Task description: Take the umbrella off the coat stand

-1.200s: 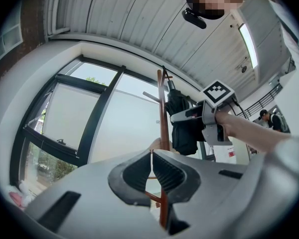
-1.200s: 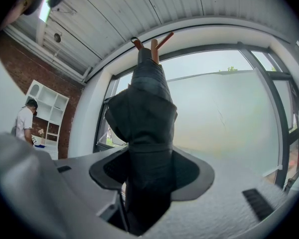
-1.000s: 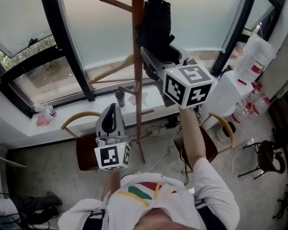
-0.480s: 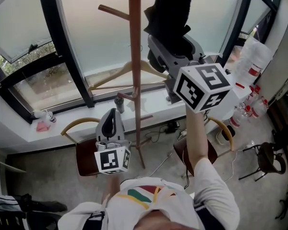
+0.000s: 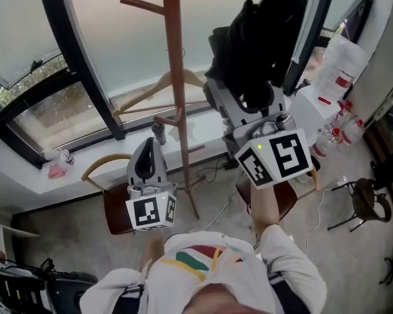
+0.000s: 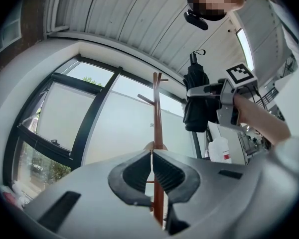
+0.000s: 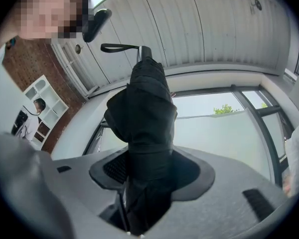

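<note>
Item: black folded umbrella (image 5: pixel 252 51), upper right of the head view, standing roughly upright with its strap loop (image 7: pixel 117 48) at the top end in the right gripper view. Holder: right tongs (image 5: pixel 245 103), jaws set wide and clamped on the bundled fabric of the lower body, which fills the gap between the ribbed pads (image 7: pixel 114 168). Position against the stand: the umbrella sits to the right of the wooden coat stand (image 5: pixel 175 90), apart from its pole and pegs, touching neither. Left tongs (image 5: pixel 148 162): lower centre-left of the head view, jaws pressed together with nothing between them; in the left gripper view the stand's pole shows behind the closed tips. Fittings on the stand: a wooden clothes hanger (image 5: pixel 150 90) at mid-height, left of centre. Surroundings: dark-framed window (image 5: pixel 72 57) across the top of the head view; a chair (image 5: pixel 111 205) with a curved back at lower left, beneath the left tongs; a white plastic container (image 5: pixel 340 64) at the right edge.
</note>
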{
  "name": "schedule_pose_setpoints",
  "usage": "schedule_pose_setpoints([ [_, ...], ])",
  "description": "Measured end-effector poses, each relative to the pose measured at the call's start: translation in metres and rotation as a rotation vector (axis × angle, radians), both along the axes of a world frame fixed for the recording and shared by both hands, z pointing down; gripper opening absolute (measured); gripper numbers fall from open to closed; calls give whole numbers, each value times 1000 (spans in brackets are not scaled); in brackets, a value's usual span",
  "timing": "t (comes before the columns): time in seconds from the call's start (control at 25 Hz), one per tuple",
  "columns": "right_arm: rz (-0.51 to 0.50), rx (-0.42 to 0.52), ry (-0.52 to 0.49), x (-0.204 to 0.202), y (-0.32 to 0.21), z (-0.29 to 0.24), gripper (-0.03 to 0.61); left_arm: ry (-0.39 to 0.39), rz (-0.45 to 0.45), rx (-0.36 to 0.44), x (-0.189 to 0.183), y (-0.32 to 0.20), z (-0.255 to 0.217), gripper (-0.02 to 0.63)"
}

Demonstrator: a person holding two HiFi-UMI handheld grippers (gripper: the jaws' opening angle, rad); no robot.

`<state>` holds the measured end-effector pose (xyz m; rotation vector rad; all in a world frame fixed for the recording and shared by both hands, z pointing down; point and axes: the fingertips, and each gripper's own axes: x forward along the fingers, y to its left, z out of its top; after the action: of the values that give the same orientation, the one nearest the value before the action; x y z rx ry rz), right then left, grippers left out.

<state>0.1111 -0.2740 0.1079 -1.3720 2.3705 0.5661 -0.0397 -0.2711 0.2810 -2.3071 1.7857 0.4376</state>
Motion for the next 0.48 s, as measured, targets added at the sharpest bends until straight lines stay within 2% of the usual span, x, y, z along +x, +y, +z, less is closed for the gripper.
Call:
schedule_pose_setpoints([
  [0.32, 47, -20, -17, 0, 13, 56, 225, -3, 20, 21, 8, -1, -6, 11],
  [0.48, 57, -76, -30, 1, 12, 86, 225, -9, 29, 23, 11, -2, -5, 11],
])
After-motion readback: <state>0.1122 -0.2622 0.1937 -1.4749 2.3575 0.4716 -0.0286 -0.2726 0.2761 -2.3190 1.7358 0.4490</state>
